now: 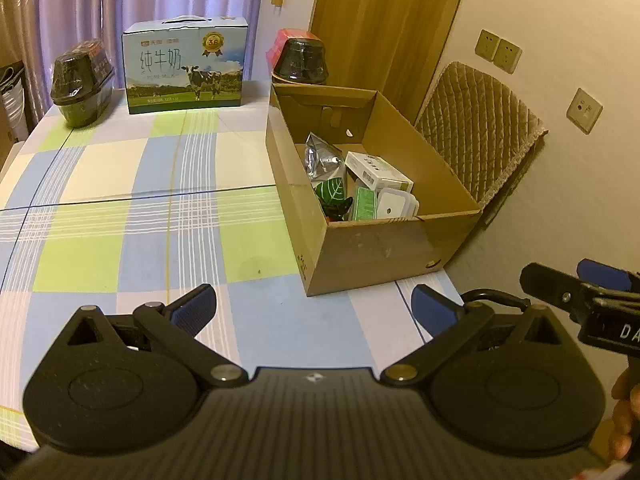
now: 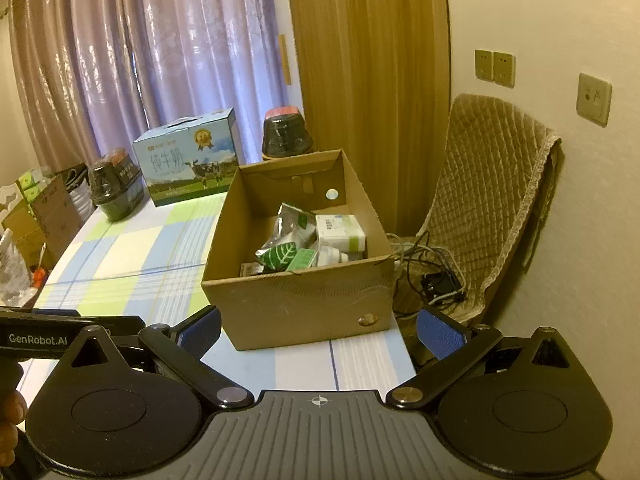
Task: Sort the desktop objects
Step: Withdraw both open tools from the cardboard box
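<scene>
An open cardboard box stands at the right end of the checked tablecloth. Inside lie a silver pouch, a green leaf-print packet, a white carton and a white lidded container. My left gripper hovers open and empty over the cloth, short of the box's near left corner. My right gripper is open and empty in front of the box's near wall; it also shows in the left wrist view.
A blue milk carton case and two dark wrapped tubs stand along the far edge. A chair with a quilted cover and loose cables is right of the table. Cardboard boxes sit on the left.
</scene>
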`<state>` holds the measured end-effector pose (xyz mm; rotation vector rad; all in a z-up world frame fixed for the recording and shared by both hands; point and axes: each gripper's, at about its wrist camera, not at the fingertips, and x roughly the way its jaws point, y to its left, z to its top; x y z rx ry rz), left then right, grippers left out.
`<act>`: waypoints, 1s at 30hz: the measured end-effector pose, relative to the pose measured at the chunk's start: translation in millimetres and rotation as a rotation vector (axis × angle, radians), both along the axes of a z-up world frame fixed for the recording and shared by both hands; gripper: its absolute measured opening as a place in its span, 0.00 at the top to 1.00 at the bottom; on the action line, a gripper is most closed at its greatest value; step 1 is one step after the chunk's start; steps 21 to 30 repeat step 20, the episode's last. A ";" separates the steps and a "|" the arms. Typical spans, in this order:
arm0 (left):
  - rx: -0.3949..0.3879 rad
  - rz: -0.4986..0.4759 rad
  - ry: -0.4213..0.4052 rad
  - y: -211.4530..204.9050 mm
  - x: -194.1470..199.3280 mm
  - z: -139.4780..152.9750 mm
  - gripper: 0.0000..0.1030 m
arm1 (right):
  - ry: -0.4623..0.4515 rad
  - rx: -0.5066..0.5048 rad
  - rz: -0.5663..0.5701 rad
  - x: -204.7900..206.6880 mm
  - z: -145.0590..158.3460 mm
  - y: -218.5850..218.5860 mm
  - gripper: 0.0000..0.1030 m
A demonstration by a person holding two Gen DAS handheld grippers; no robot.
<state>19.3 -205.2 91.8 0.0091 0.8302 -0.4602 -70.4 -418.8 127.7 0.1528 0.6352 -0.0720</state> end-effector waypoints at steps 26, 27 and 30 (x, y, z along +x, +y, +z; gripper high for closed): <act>0.023 -0.014 -0.024 -1.2 -2.5 -4.6 0.01 | 0.013 0.007 -0.003 0.3 -6.3 -0.4 0.02; 0.023 -0.014 -0.024 -1.2 -2.5 -4.6 0.01 | 0.013 0.007 -0.003 0.3 -6.3 -0.4 0.02; 0.023 -0.014 -0.024 -1.2 -2.5 -4.6 0.01 | 0.013 0.007 -0.003 0.3 -6.3 -0.4 0.02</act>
